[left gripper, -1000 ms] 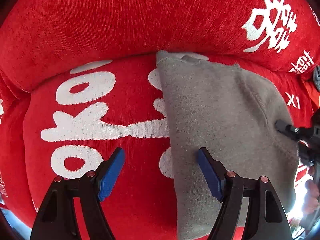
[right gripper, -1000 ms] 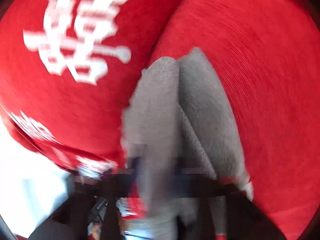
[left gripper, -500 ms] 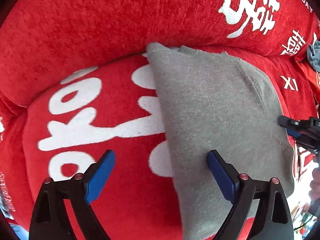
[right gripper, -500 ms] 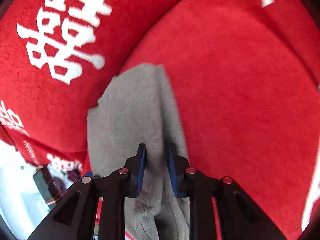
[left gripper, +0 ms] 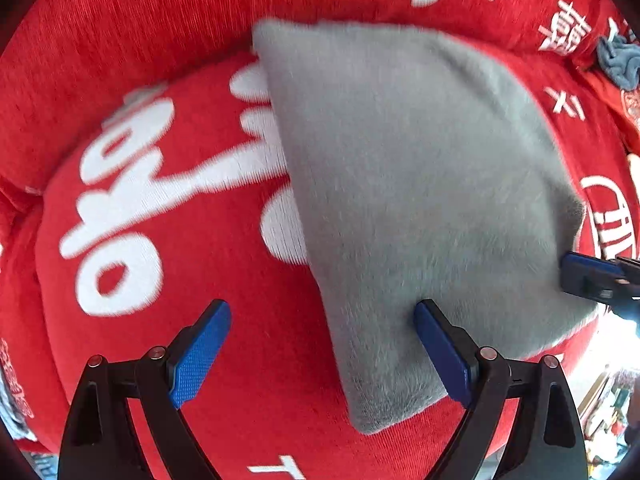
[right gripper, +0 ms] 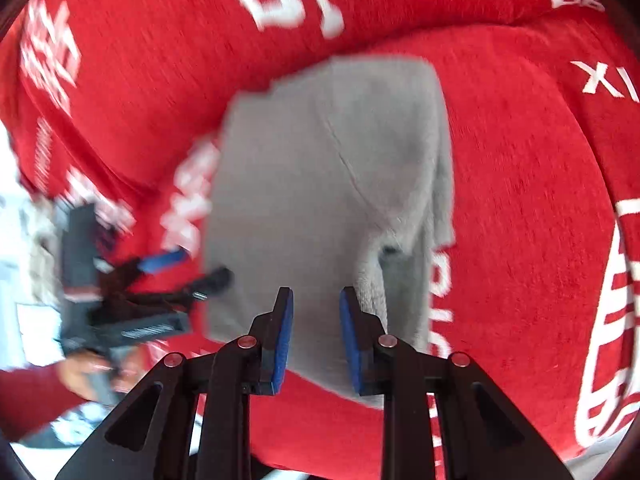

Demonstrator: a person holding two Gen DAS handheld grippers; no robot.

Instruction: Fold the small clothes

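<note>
A small grey fleece garment (left gripper: pixel 420 184) lies folded flat on a red sofa cushion (left gripper: pixel 192 208) with white lettering. My left gripper (left gripper: pixel 320 340) points straight down and is open wide. Its right finger (left gripper: pixel 440 352) is over the garment and its left finger is over bare cushion, so the garment's left edge lies between them. In the right wrist view the same garment (right gripper: pixel 304 184) shows a seam and a loose fold at its right. My right gripper (right gripper: pixel 316 320) hovers over the garment's near edge. Its jaws stand narrowly apart and are closing, with no cloth pinched between them.
The red sofa backrest (left gripper: pixel 160 32) rises just behind the garment. A crumpled blue-grey cloth (left gripper: pixel 618 62) lies at the far right of the seat. A hand with a red sleeve (right gripper: pixel 80 372) holds the left gripper (right gripper: pixel 192 270). The cushion's front edge drops off at lower right.
The left gripper opened wider and shifted so that it straddles the garment's left edge. The right gripper pulled back from the fold it was around, and rolled.
</note>
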